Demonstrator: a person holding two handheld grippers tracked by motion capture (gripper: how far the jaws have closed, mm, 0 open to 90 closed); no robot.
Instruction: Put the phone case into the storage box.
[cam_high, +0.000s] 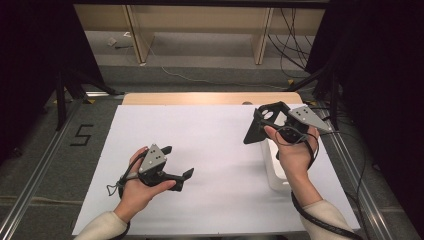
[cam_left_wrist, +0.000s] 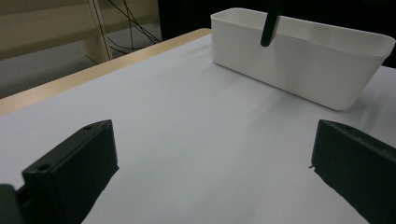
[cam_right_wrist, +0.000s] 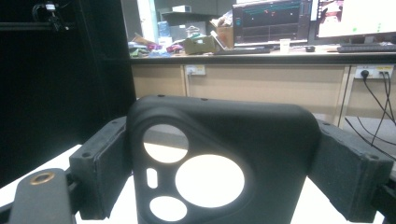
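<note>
My right gripper (cam_high: 270, 118) is raised over the right side of the table and is shut on a black phone case (cam_high: 254, 131). In the right gripper view the case (cam_right_wrist: 224, 130), with round camera cutouts, sits upright between the two pads (cam_right_wrist: 100, 168) of the right gripper (cam_right_wrist: 224, 171). A white rectangular bin (cam_high: 273, 172) lies below that hand; the left gripper view has the bin (cam_left_wrist: 299, 60) ahead, with the case's lower corner (cam_left_wrist: 271, 23) hanging over it. My left gripper (cam_high: 178, 161) rests low at the front left, open and holding nothing (cam_left_wrist: 212, 158).
A white sheet (cam_high: 210, 145) covers the table, with a strip of wooden edge (cam_high: 200, 98) at the far side. Black frame posts and cables stand to both sides. Shelving legs and loose cables lie on the floor beyond.
</note>
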